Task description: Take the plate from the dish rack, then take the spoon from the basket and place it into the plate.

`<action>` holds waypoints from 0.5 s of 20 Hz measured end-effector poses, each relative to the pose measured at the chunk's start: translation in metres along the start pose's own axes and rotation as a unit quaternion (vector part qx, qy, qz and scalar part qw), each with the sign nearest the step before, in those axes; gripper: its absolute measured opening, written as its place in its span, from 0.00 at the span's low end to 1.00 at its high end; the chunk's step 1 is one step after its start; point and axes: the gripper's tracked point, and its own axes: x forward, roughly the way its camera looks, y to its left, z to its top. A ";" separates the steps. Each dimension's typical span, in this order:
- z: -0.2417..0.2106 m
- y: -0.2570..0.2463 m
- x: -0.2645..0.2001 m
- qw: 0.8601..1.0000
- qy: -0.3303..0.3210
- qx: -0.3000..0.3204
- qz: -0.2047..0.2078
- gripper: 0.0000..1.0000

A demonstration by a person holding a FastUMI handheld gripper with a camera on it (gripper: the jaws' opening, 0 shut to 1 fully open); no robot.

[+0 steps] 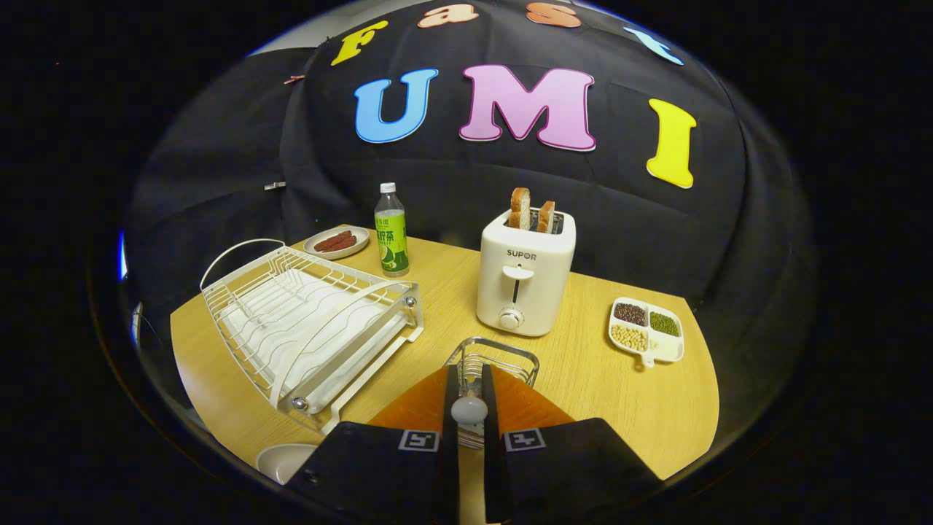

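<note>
Gripper view: gripper (469, 408) is clamped narrow on the spoon (469, 410), both fingers pressing it, right over the basket (496, 359). Plate (280, 459) sits beside the left finger, rack (310, 324) and toaster (525, 281) beyond.

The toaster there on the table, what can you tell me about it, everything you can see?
The toaster is a white, boxy two-slot model, plastic by its look, standing upright on the wooden table near the black cloth wall. Two slices of browned bread stick up from its slots. Its front carries a vertical slot with a lever near the top and a round knob below. The wire basket sits just in front of it, the divided dish of beans to one side, the green bottle to the other. Nothing but the table visibly touches it.
</note>
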 end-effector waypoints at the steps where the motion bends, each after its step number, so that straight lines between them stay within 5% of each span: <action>1: 0.002 -0.002 0.004 1.000 0.000 -0.002 0.005 0.15; 10: 0.053 -0.007 -0.036 0.999 -0.025 0.017 0.035 0.12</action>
